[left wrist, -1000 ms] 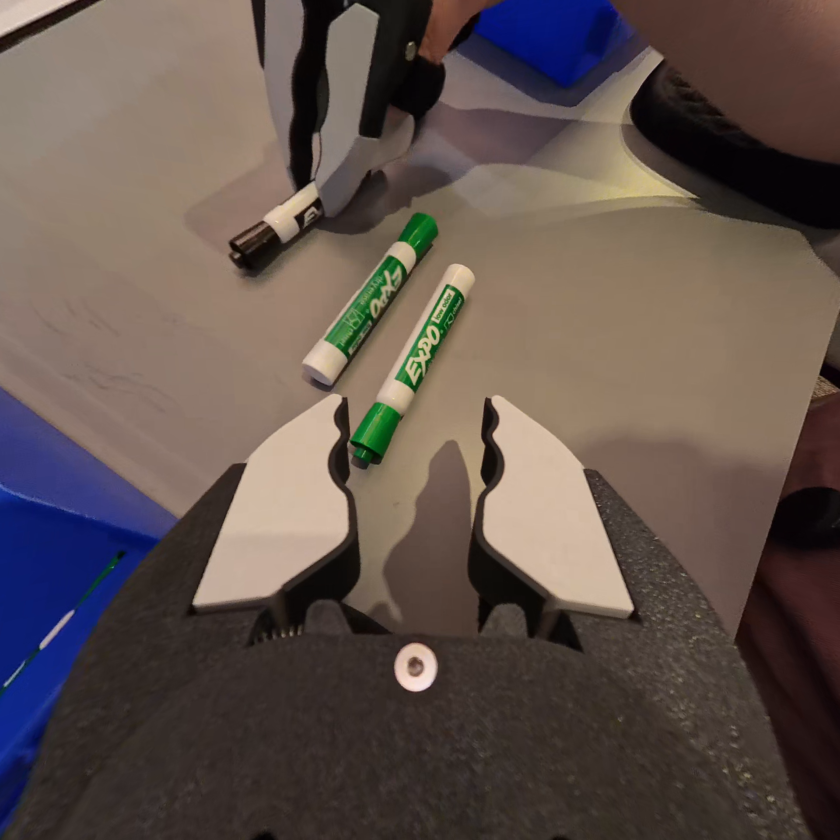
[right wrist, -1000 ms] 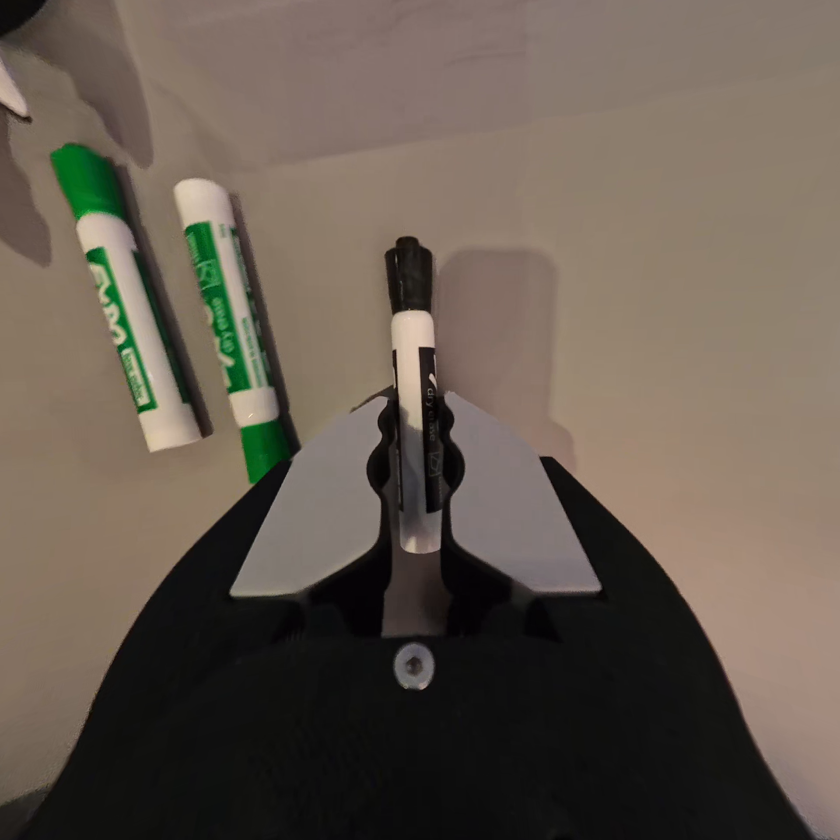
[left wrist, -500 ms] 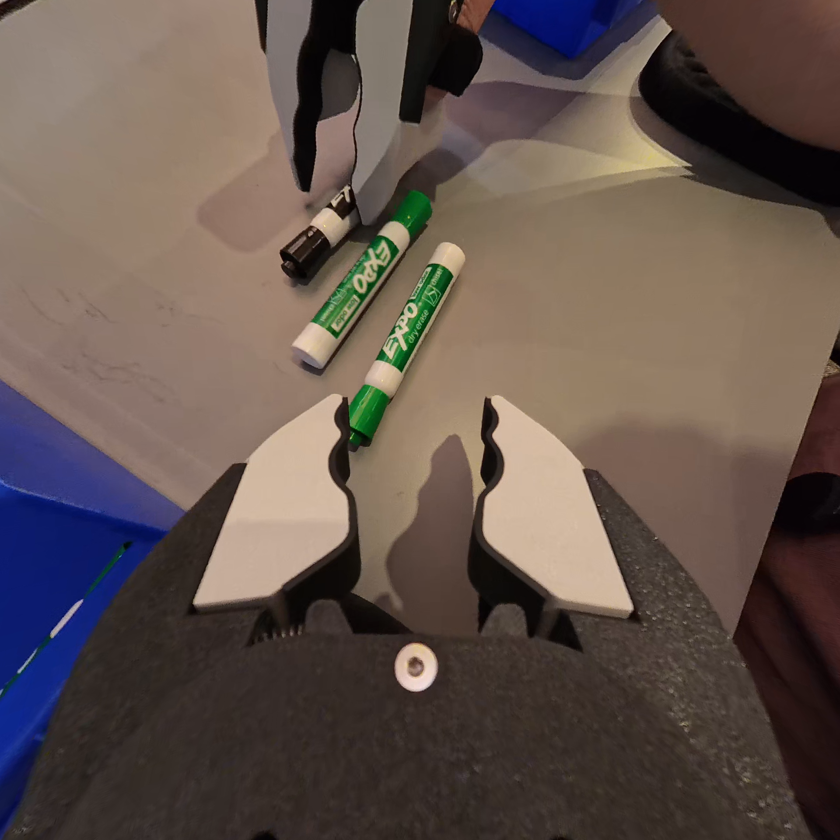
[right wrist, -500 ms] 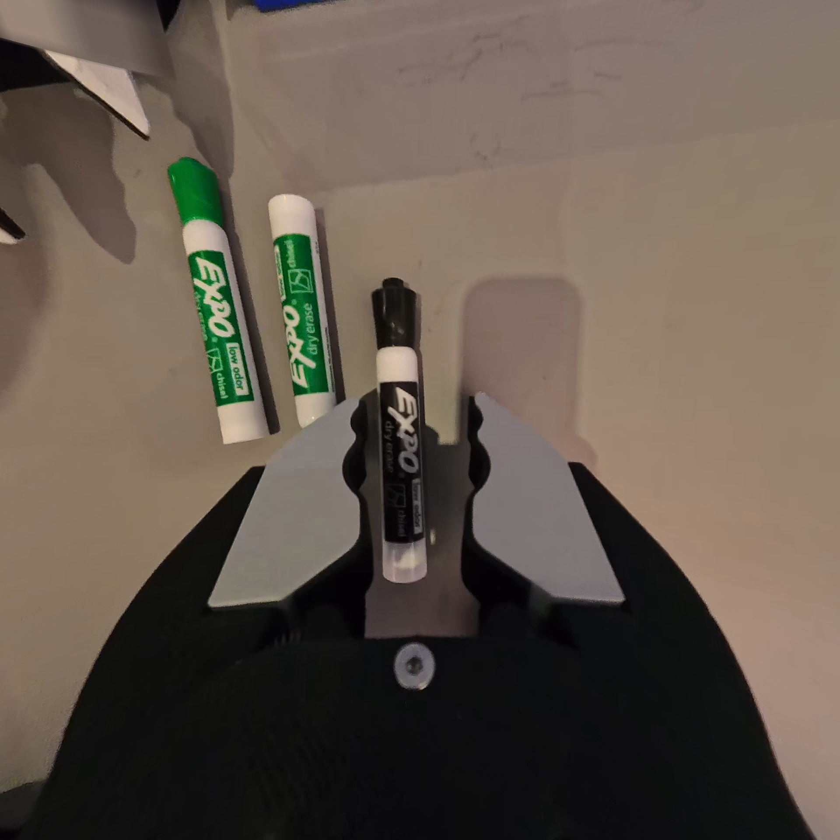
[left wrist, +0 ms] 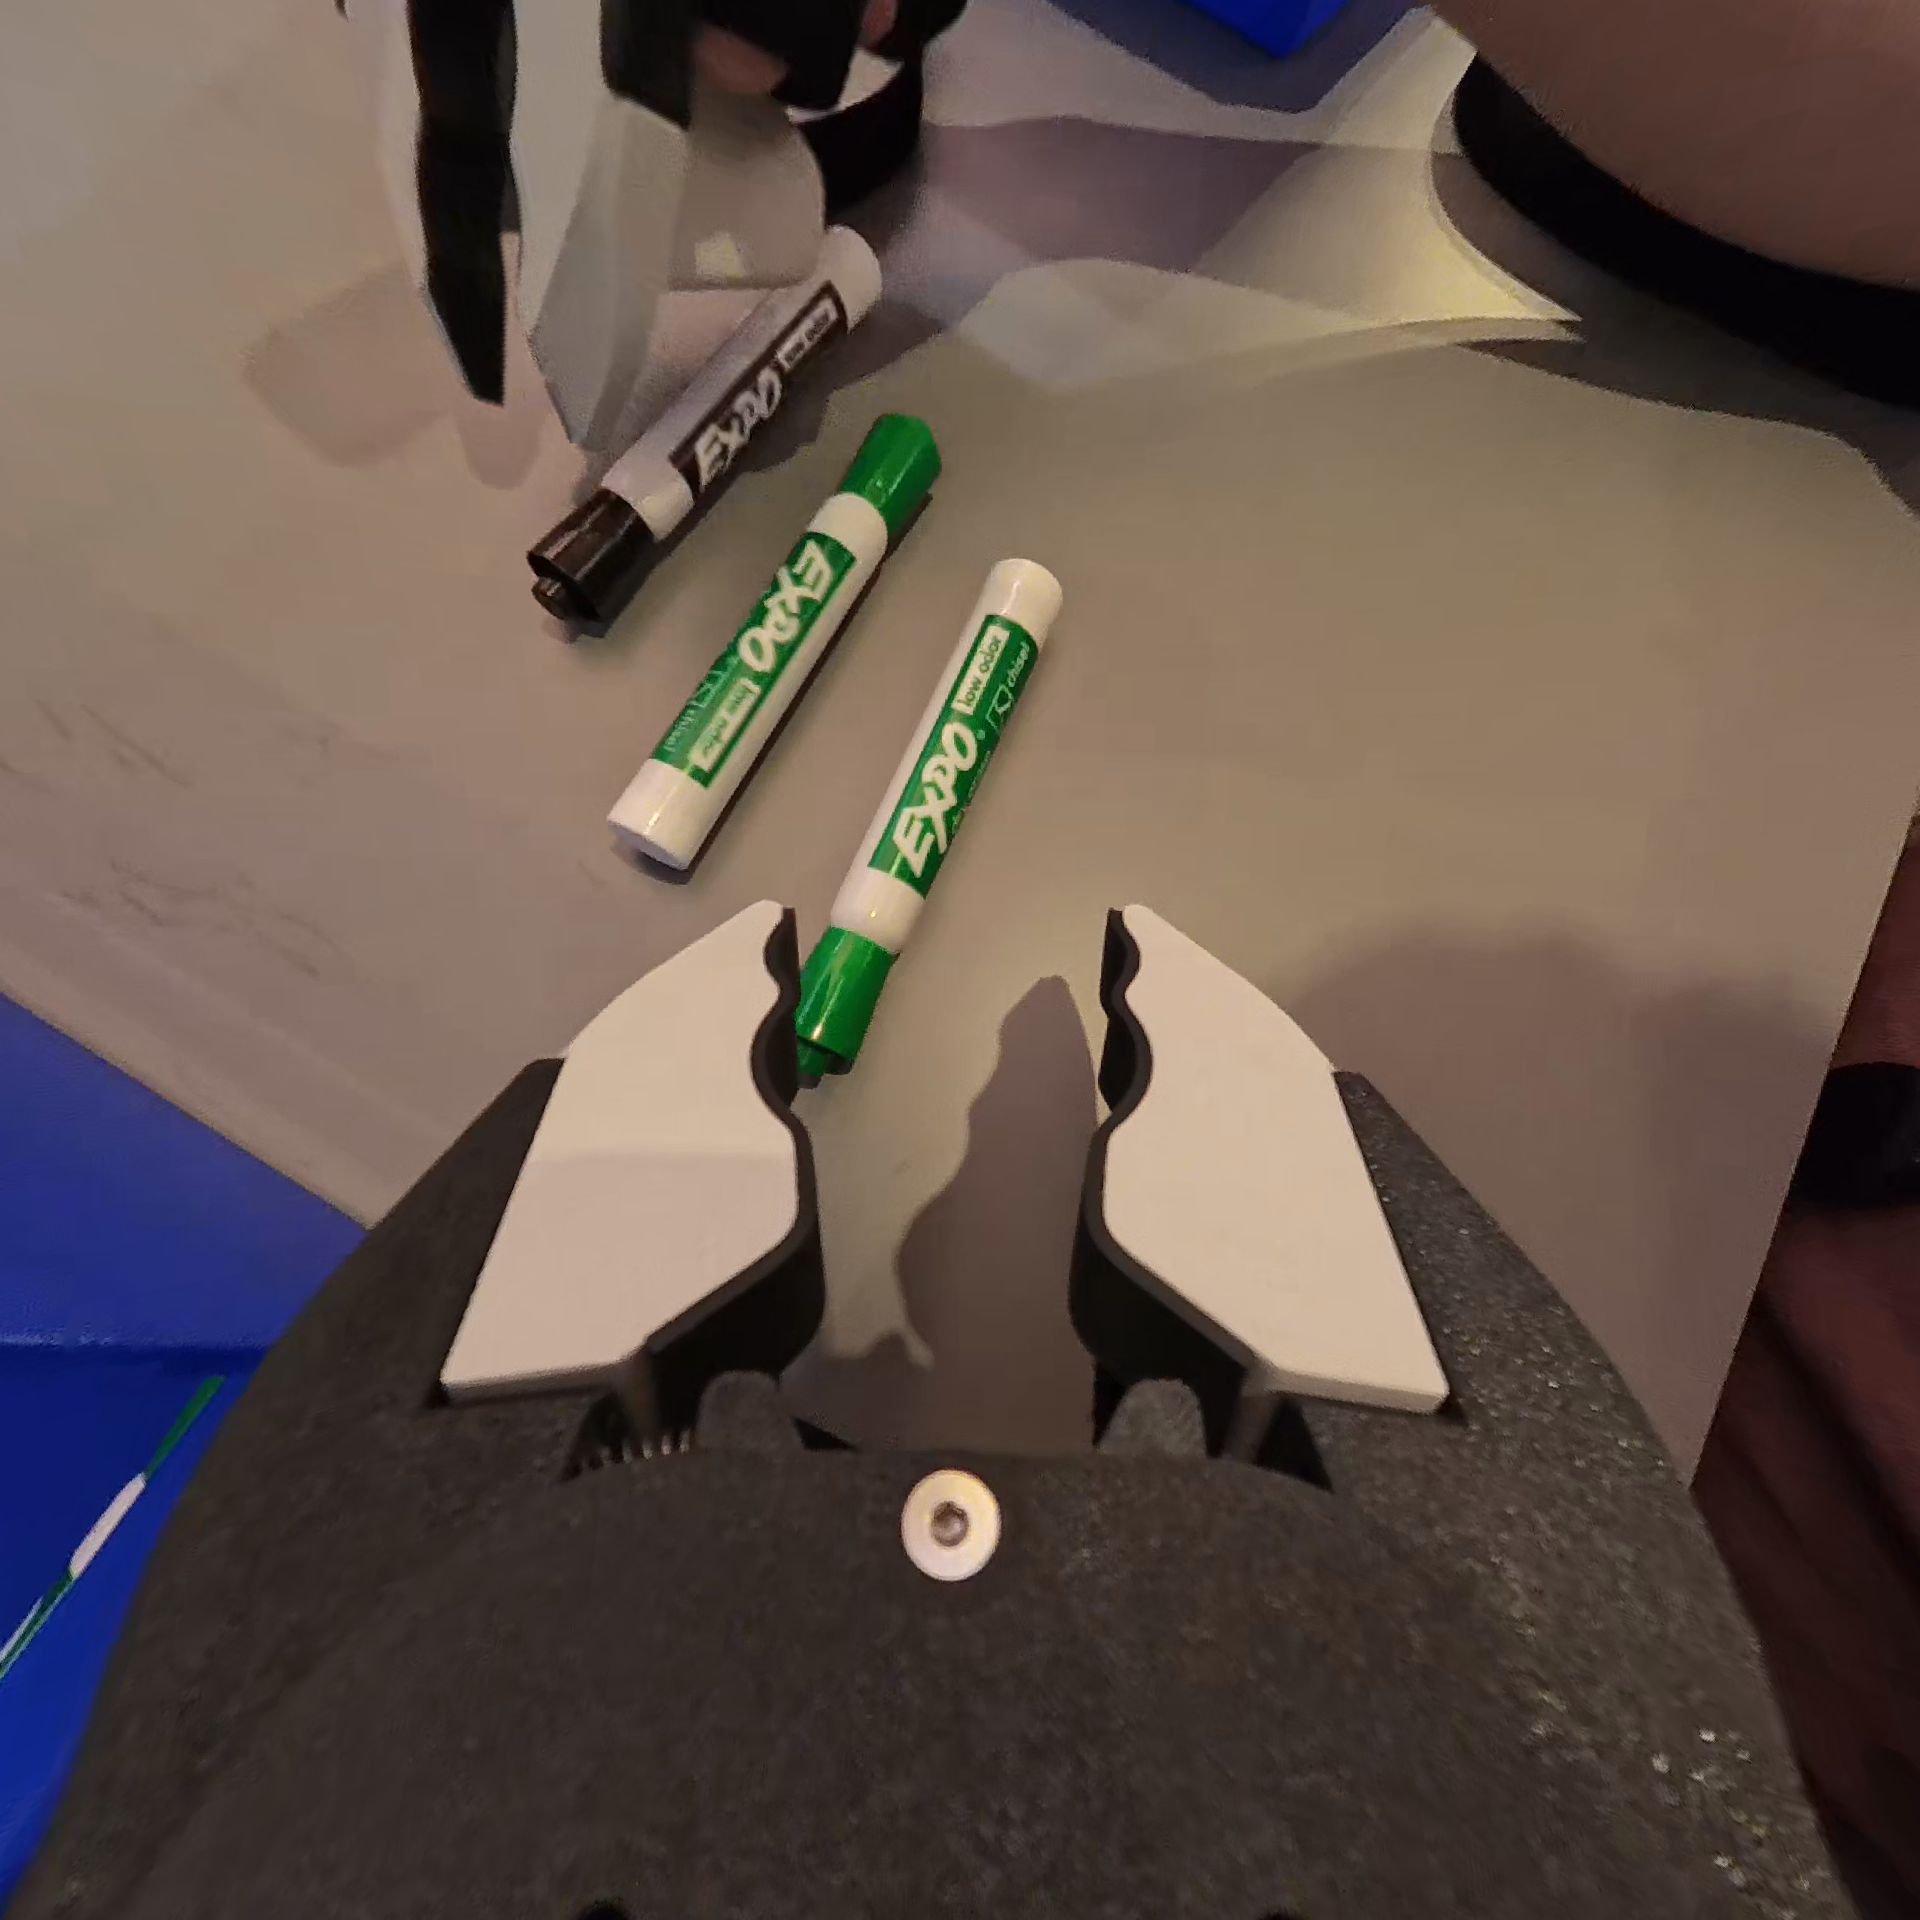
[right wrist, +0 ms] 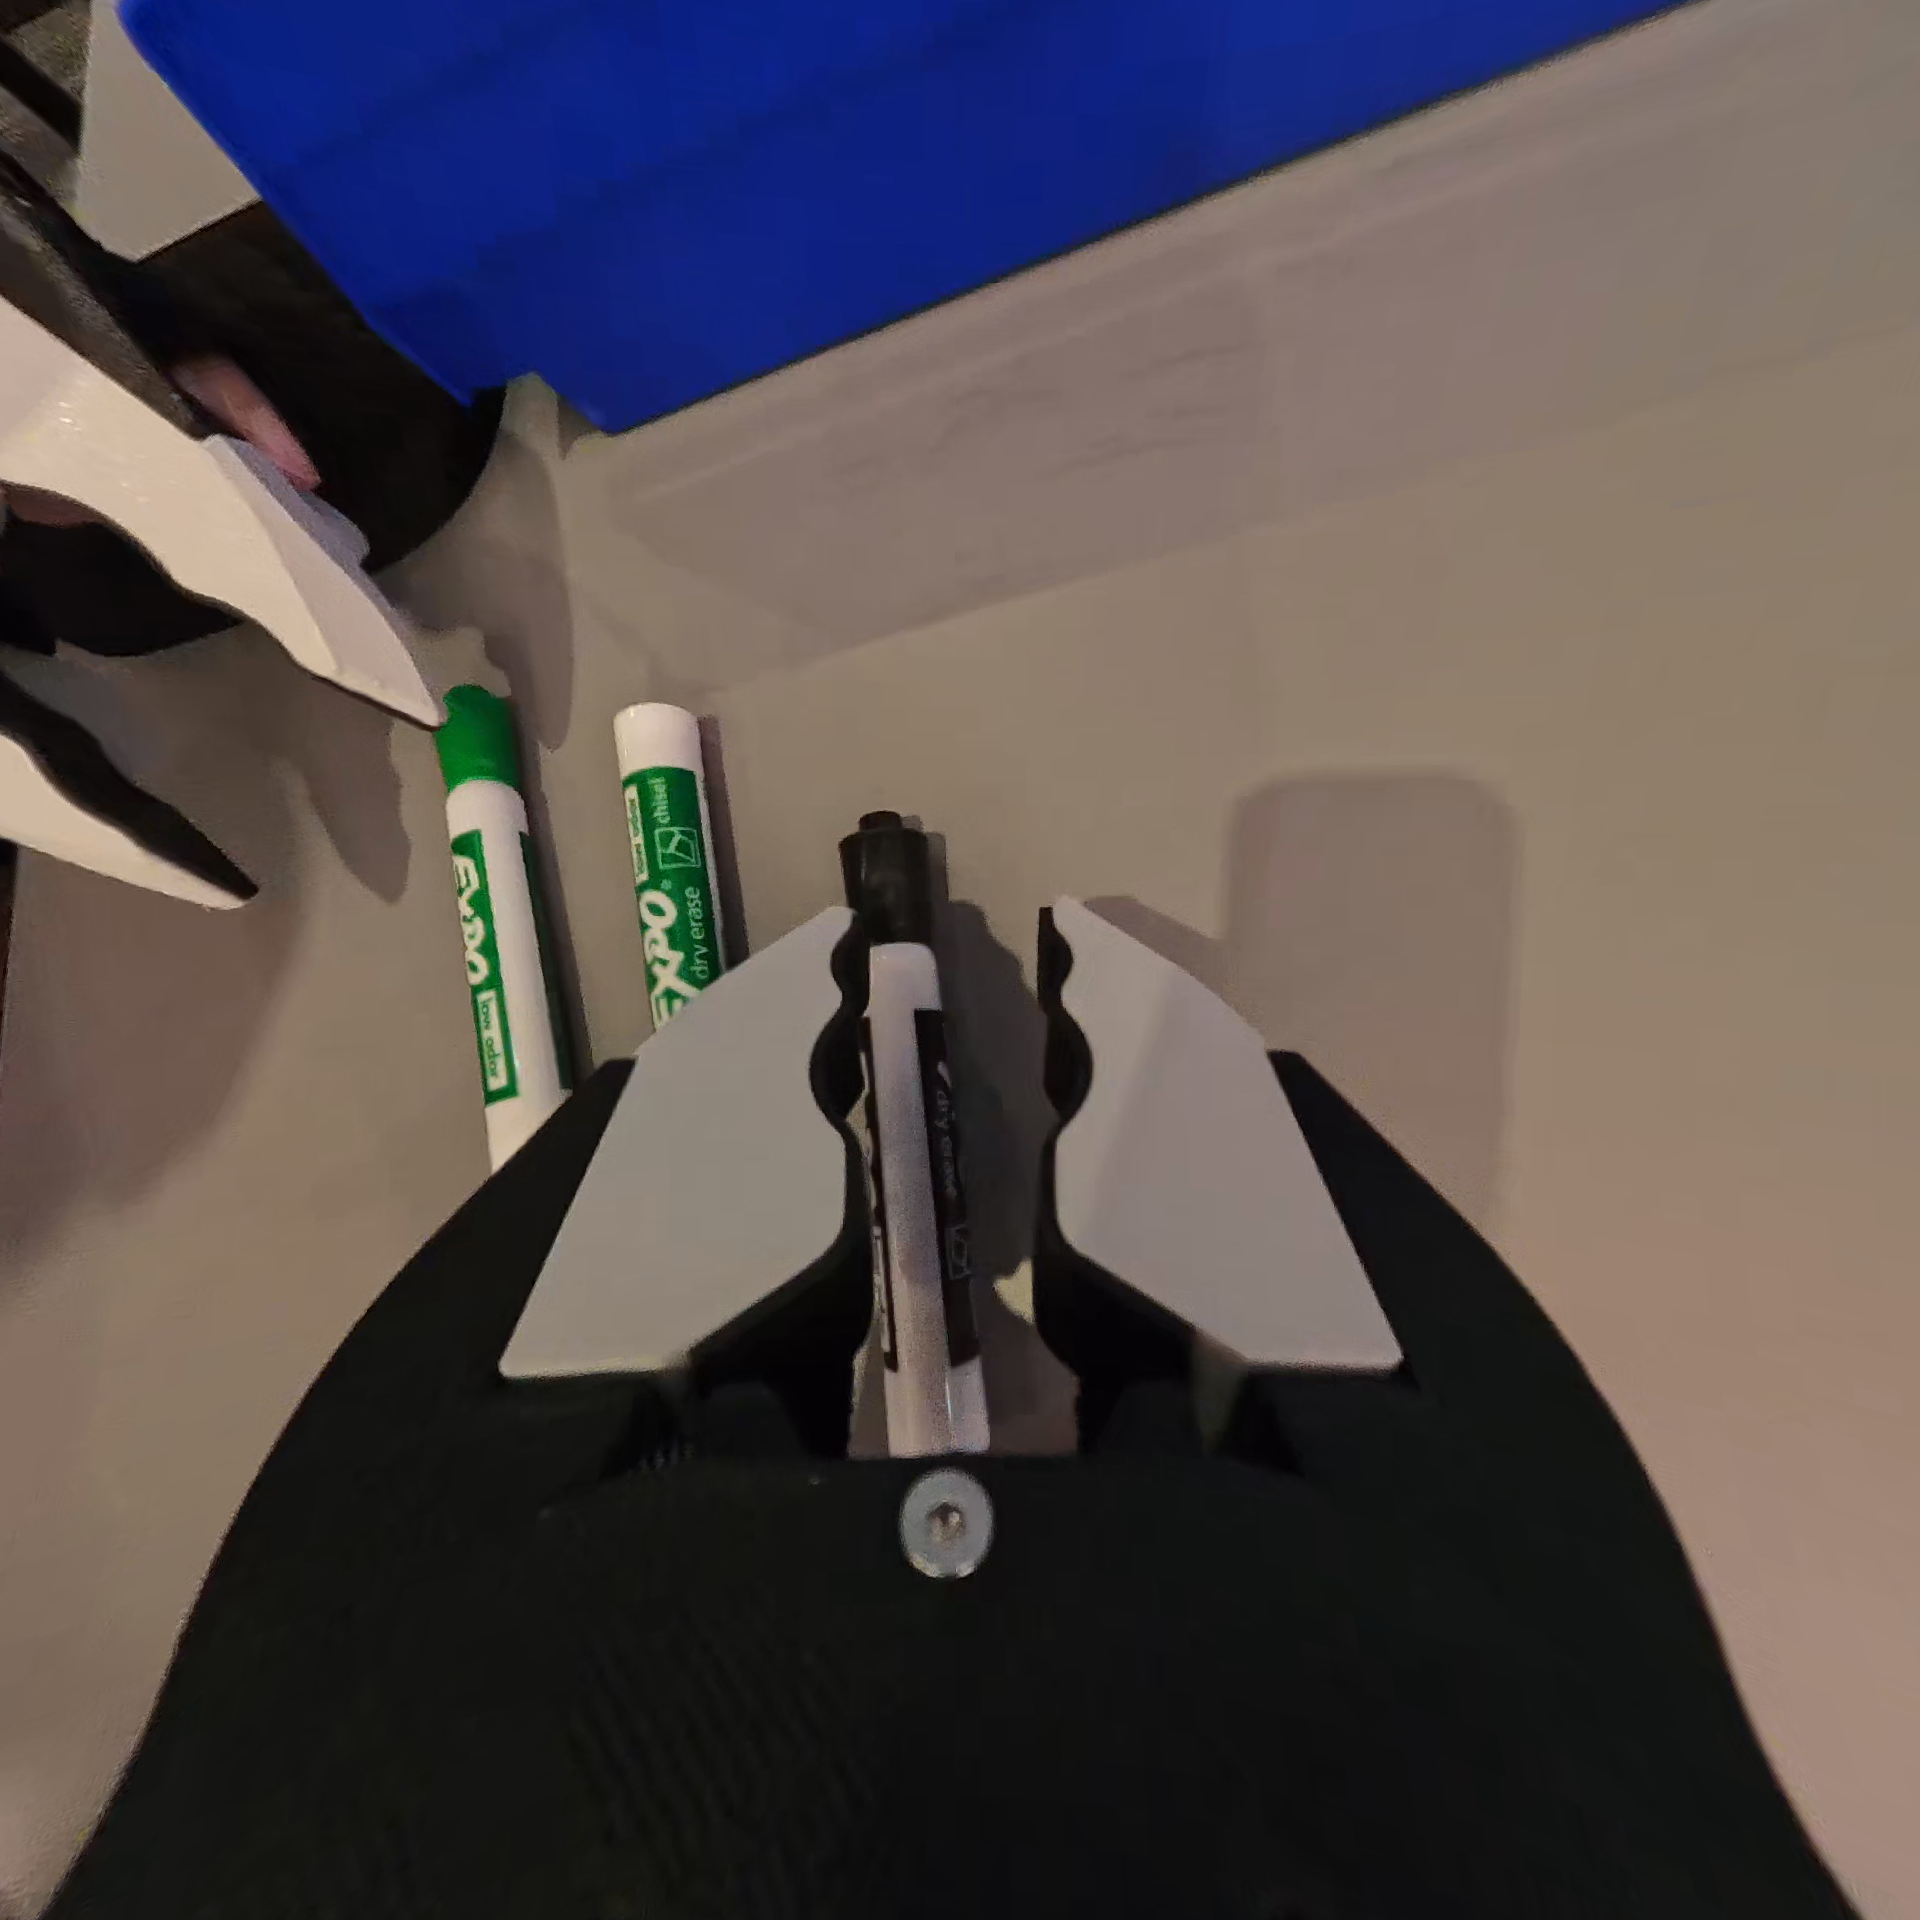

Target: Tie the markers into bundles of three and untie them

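Two handheld claws work over a grey table (left wrist: pixel 1351 727) with three markers lying loose, not bundled.

In the left wrist view, the left claw (left wrist: pixel 945 925) has its jaws spread wide with nothing between them. Just ahead of its left fingertip lies a green marker (left wrist: pixel 940 779), its green cap pointing back at the claw and sitting right beside that fingertip; whether they touch cannot be told. Its white end points away. A second green marker (left wrist: pixel 779 634) lies farther ahead and to the left, roughly parallel to the first, with its green cap at the far end. Beyond that, still farther left, lies a black marker (left wrist: pixel 707 436), black cap nearest the camera. The three lie side by side with gaps between them. The right claw (left wrist: pixel 530 353) hangs above the black marker from the top of the picture, blurred, fingertips pointing down. A blue bin (left wrist: pixel 135 1195) sits at the left claw's lower left.

In the right wrist view, the right claw (right wrist: pixel 945 920) has its jaws parted. The black marker (right wrist: pixel 914 1164) lies lengthwise in the gap, close against the left finger and clear of the right one, cap pointing forward past the fingertips. It looks to rest on the table rather than being gripped. The two green markers (right wrist: pixel 494 935) (right wrist: pixel 665 852) lie to the left of this claw, partly hidden behind it. The left claw (right wrist: pixel 332 800) shows at the far left, one fingertip just beside a green cap. A blue bin (right wrist: pixel 727 187) lies ahead.
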`<control>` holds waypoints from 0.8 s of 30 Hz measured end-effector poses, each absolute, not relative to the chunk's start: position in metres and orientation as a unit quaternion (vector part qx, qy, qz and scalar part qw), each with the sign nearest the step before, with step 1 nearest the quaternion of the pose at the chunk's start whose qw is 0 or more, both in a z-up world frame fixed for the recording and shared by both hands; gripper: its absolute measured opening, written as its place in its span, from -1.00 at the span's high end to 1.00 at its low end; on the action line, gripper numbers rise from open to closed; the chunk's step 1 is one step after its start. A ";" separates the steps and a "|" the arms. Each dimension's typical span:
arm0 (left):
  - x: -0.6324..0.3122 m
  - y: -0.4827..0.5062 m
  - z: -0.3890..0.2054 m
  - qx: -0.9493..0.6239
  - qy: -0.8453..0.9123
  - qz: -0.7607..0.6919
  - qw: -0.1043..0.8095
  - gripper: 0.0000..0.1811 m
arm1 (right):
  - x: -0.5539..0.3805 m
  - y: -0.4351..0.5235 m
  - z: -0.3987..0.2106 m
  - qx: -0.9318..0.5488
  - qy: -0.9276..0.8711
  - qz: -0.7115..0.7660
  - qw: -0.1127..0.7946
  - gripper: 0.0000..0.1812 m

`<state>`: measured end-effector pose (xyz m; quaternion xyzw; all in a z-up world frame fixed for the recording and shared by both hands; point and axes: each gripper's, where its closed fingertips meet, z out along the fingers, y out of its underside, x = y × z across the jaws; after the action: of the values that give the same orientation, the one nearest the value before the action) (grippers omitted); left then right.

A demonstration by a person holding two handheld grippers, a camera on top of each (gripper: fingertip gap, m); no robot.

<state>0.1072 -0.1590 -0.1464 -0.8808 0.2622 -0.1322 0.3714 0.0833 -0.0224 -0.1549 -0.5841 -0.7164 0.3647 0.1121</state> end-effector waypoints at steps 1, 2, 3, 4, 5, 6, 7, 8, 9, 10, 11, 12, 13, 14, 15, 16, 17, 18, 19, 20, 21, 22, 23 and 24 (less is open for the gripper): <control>0.108 -0.159 -0.146 -0.880 0.263 -0.133 0.371 0.39 | 0.084 -0.023 -0.159 -0.586 -0.718 0.363 0.100 0.65; 0.109 -0.159 -0.146 -0.880 0.264 -0.133 0.372 0.39 | 0.086 -0.025 -0.163 -0.585 -0.722 0.359 0.087 0.66; 0.109 -0.159 -0.146 -0.880 0.263 -0.133 0.372 0.39 | 0.088 -0.027 -0.167 -0.584 -0.727 0.352 0.077 0.66; 0.108 -0.159 -0.146 -0.881 0.262 -0.134 0.371 0.39 | 0.090 -0.028 -0.172 -0.583 -0.733 0.344 0.071 0.65; 0.107 -0.159 -0.146 -0.881 0.261 -0.132 0.371 0.39 | 0.090 -0.028 -0.173 -0.579 -0.736 0.343 0.073 0.68; 0.106 -0.159 -0.147 -0.882 0.260 -0.130 0.370 0.39 | 0.089 -0.029 -0.172 -0.576 -0.736 0.348 0.075 0.68; 0.104 -0.159 -0.147 -0.883 0.258 -0.129 0.370 0.39 | 0.089 -0.030 -0.171 -0.576 -0.735 0.351 0.075 0.67; 0.103 -0.159 -0.146 -0.884 0.255 -0.130 0.370 0.39 | 0.088 -0.029 -0.170 -0.578 -0.732 0.352 0.080 0.64; 0.102 -0.159 -0.146 -0.884 0.253 -0.130 0.371 0.38 | 0.087 -0.028 -0.167 -0.577 -0.731 0.354 0.091 0.62; 0.101 -0.159 -0.145 -0.883 0.252 -0.130 0.374 0.39 | 0.087 -0.027 -0.162 -0.573 -0.730 0.356 0.106 0.59; 0.100 -0.159 -0.144 -0.883 0.250 -0.130 0.375 0.38 | 0.088 -0.028 -0.155 -0.566 -0.733 0.357 0.123 0.57; 0.099 -0.160 -0.144 -0.884 0.249 -0.129 0.375 0.38 | 0.092 -0.030 -0.149 -0.552 -0.741 0.357 0.137 0.57; 0.098 -0.161 -0.144 -0.884 0.248 -0.129 0.374 0.38 | 0.097 -0.033 -0.144 -0.536 -0.752 0.353 0.149 0.57; 0.097 -0.162 -0.145 -0.885 0.248 -0.129 0.373 0.38 | 0.101 -0.035 -0.141 -0.520 -0.764 0.346 0.160 0.57; 0.096 -0.163 -0.146 -0.886 0.248 -0.128 0.371 0.38 | 0.105 -0.038 -0.138 -0.506 -0.774 0.342 0.170 0.57; 0.095 -0.163 -0.147 -0.887 0.248 -0.127 0.368 0.38 | 0.108 -0.043 -0.136 -0.495 -0.780 0.340 0.175 0.60; 0.095 -0.164 -0.148 -0.888 0.248 -0.126 0.366 0.38 | 0.111 -0.049 -0.134 -0.487 -0.784 0.342 0.178 0.60; 0.094 -0.165 -0.148 -0.888 0.249 -0.125 0.365 0.38 | 0.112 -0.056 -0.133 -0.480 -0.788 0.342 0.179 0.60; 0.094 -0.165 -0.149 -0.889 0.249 -0.125 0.364 0.38 | 0.114 -0.064 -0.133 -0.472 -0.793 0.341 0.177 0.60; 0.094 -0.165 -0.149 -0.889 0.249 -0.125 0.364 0.38 | 0.116 -0.071 -0.136 -0.463 -0.801 0.337 0.174 0.61; 0.093 -0.165 -0.149 -0.889 0.248 -0.124 0.365 0.38 | 0.117 -0.075 -0.141 -0.456 -0.810 0.326 0.172 0.63; 0.093 -0.165 -0.149 -0.889 0.247 -0.124 0.365 0.38 | 0.117 -0.078 -0.147 -0.451 -0.819 0.313 0.169 0.64; 0.093 -0.165 -0.149 -0.889 0.247 -0.124 0.365 0.38 | 0.119 -0.079 -0.156 -0.450 -0.827 0.297 0.161 0.67; 0.092 -0.165 -0.148 -0.889 0.245 -0.123 0.366 0.38 | 0.120 -0.079 -0.164 -0.452 -0.833 0.280 0.152 0.71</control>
<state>0.0922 -0.1648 -0.1483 -0.8892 0.2454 -0.1229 0.3660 0.1195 -0.0787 -0.1641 -0.4525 -0.8329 0.2802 0.1520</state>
